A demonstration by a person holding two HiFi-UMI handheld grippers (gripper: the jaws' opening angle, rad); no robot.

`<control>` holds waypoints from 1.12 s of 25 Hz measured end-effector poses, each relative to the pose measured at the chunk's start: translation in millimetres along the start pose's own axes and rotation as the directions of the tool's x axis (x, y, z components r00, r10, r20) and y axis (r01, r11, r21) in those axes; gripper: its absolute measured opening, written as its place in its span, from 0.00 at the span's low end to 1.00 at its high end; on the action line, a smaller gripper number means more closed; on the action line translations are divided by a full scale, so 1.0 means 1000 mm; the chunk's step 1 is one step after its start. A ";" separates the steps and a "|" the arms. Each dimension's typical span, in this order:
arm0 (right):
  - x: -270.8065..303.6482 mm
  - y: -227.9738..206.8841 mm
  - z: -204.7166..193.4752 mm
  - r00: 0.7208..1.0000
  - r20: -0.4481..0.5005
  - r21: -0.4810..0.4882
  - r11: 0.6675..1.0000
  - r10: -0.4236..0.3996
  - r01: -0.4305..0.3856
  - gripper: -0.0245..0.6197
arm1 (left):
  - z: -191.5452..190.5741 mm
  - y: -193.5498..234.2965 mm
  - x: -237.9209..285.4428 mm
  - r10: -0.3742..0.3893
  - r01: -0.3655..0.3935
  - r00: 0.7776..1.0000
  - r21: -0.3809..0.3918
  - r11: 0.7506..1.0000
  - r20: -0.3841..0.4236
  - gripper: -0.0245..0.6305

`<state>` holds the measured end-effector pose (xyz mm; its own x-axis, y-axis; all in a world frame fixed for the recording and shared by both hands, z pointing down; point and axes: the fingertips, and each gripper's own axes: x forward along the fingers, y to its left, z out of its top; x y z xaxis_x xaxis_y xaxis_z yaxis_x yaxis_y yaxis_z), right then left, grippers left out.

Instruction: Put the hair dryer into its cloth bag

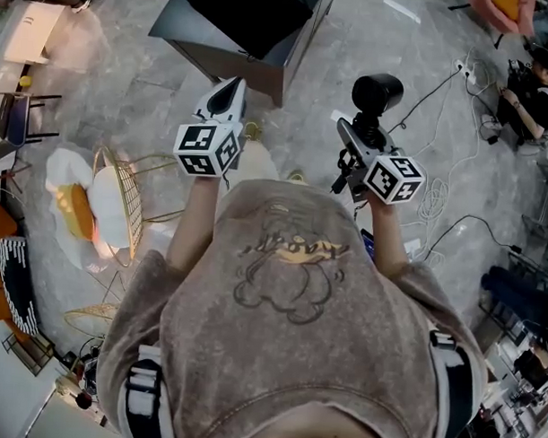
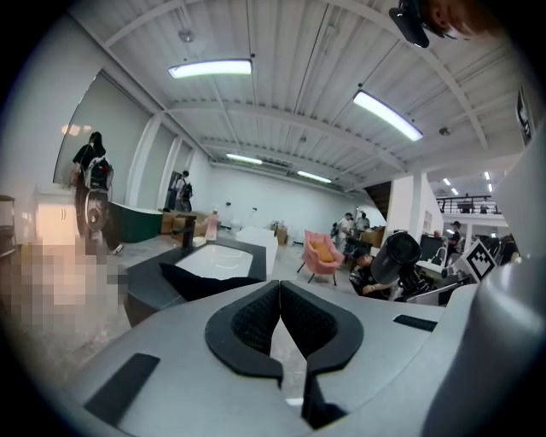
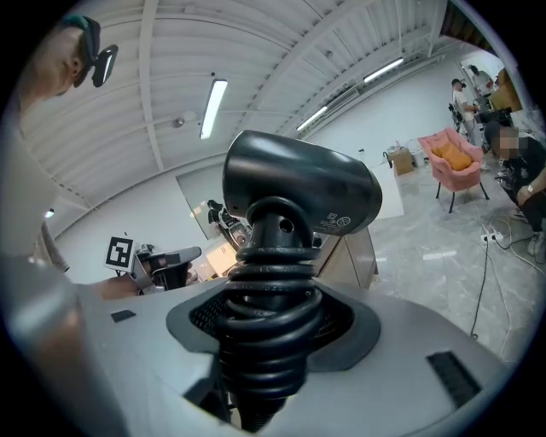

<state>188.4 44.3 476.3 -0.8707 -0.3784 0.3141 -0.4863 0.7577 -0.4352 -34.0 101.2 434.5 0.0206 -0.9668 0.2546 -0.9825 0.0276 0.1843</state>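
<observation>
My right gripper (image 1: 362,143) (image 3: 263,341) is held up in the air, shut on the handle of a black hair dryer (image 1: 377,91) (image 3: 299,192). The dryer's cord is coiled around the handle, and its head stands above the jaws. The left gripper (image 1: 232,88) (image 2: 279,309) is beside it at about the same height, its pads together with nothing between them. In the left gripper view the hair dryer (image 2: 394,256) shows off to the right. A black cloth (image 1: 254,17) (image 2: 194,280), perhaps the bag, lies on a dark table (image 1: 217,54) ahead of both grippers.
A gold wire chair (image 1: 122,199) with white and orange cushions stands on the floor at the left. White cables (image 1: 436,199) run across the floor at the right, where a person (image 1: 529,99) sits. A pink armchair (image 2: 322,252) (image 3: 452,158) stands farther off.
</observation>
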 end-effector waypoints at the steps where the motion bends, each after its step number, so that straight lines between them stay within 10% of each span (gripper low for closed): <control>1: 0.007 -0.001 0.004 1.000 -0.001 0.001 1.000 -0.003 0.003 0.40 | 0.003 0.006 0.006 -0.005 0.005 1.000 0.001 1.000 0.000 0.07; 15: 0.131 -0.018 0.068 0.995 0.032 0.042 0.995 -0.092 0.091 0.40 | 0.050 0.100 0.118 -0.136 0.138 0.989 0.034 0.990 -0.056 0.07; 28: 0.170 -0.023 0.101 0.961 0.096 0.101 0.963 -0.258 0.248 0.40 | 0.068 0.128 0.180 -0.345 0.358 0.926 0.065 0.932 -0.150 0.07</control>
<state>44.6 -91.4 454.6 -0.7187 -0.6104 0.3330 -0.6922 0.5821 -0.4267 -168.7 -86.2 439.2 0.3861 -0.8673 0.3142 -0.9199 -0.3368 0.2007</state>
